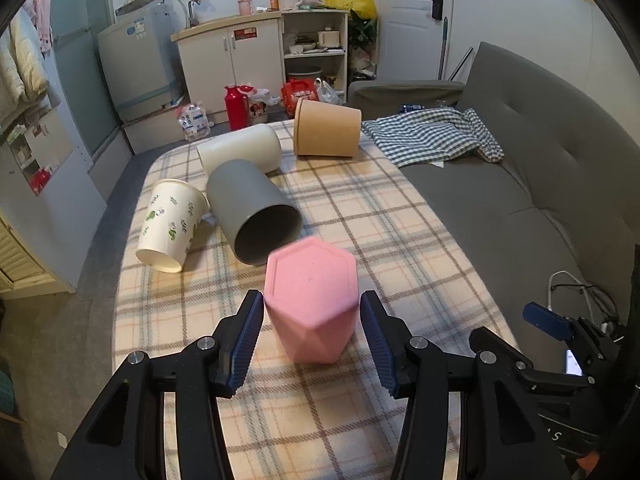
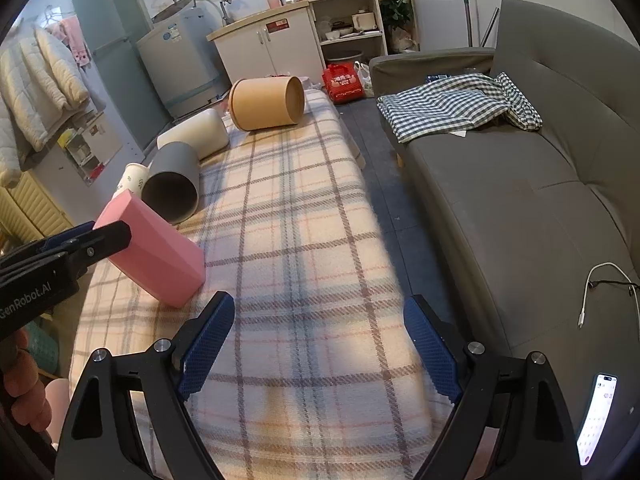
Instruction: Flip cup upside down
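Left gripper [image 1: 312,332] stands with its jaws spread on either side of the pink cup [image 1: 311,300], the blue ribbed pads [image 1: 244,344] flanking the faceted body with a thin gap showing on both sides, so it is released rather than clamped. Seen from the left wrist, the cup sits dead centre between the fingers with its hexagonal base up and tipped toward 12 o'clock; from the right wrist the same cup [image 2: 154,250] leans at an angle at 9 o'clock, its lower end resting on the plaid blanket [image 2: 304,240] and its upper end by the left gripper's black finger. Whether the cup's mouth lies flat on the blanket cannot be told. Right gripper [image 2: 318,344] hangs wide open over bare blanket, grasping nothing, with the pink cup off toward 10 o'clock and apart from its pads. Just beyond the pink cup at 12 o'clock lies the grey cup [image 1: 254,216] on its side, mouth toward the camera, near but not clearly touching. At 11 o'clock lies a leaf-printed paper cup [image 1: 172,226]; farther on, a white cup [image 1: 242,152] and a brown paper tub [image 1: 326,128], all on their sides. Open blanket runs toward 3 o'clock to its edge, then a floor gap and the grey sofa [image 2: 520,208].
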Demonstrator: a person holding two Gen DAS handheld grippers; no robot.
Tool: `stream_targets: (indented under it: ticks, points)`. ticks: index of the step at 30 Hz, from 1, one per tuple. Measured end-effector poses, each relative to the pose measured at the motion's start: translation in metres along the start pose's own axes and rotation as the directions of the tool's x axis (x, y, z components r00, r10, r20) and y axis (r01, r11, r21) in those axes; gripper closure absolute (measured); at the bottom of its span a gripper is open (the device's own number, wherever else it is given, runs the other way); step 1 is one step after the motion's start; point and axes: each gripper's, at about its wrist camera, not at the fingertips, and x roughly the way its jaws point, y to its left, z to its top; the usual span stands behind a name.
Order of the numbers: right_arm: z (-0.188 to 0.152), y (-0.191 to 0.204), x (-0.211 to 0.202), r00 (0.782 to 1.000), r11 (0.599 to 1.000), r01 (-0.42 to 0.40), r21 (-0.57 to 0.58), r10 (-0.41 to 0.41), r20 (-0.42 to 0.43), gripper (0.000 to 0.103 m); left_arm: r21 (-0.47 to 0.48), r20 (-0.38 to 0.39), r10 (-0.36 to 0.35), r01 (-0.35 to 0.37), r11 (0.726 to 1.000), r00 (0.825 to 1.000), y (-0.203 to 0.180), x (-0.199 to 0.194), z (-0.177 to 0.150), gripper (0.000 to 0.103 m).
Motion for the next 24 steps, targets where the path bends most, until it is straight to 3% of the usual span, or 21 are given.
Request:
stream_targets:
  ticks: [6, 14, 24]
  points:
    - [-0.001, 0.007, -0.015, 0.998, 1.000, -0.016, -0.022, 0.017, 0.052, 0.016, -0.019, 0.056, -0.030, 0.031, 0.999, 0.998, 0.002, -0.025, -0.005, 0.036]
    - [-0.009, 0.028, -0.050, 0.989, 0.996, -0.037, -0.086, 0.048, 0.140, 0.016, -0.080, 0.183, -0.029, 0.045, 0.996, 0.983, 0.024, -0.085, -0.023, 0.036]
    - [-0.030, 0.052, -0.085, 0.980, 0.989, -0.049, -0.142, 0.075, 0.186, 0.016, -0.130, 0.278, -0.015, 0.053, 0.990, 0.960, 0.048, -0.129, -0.050, 0.036]
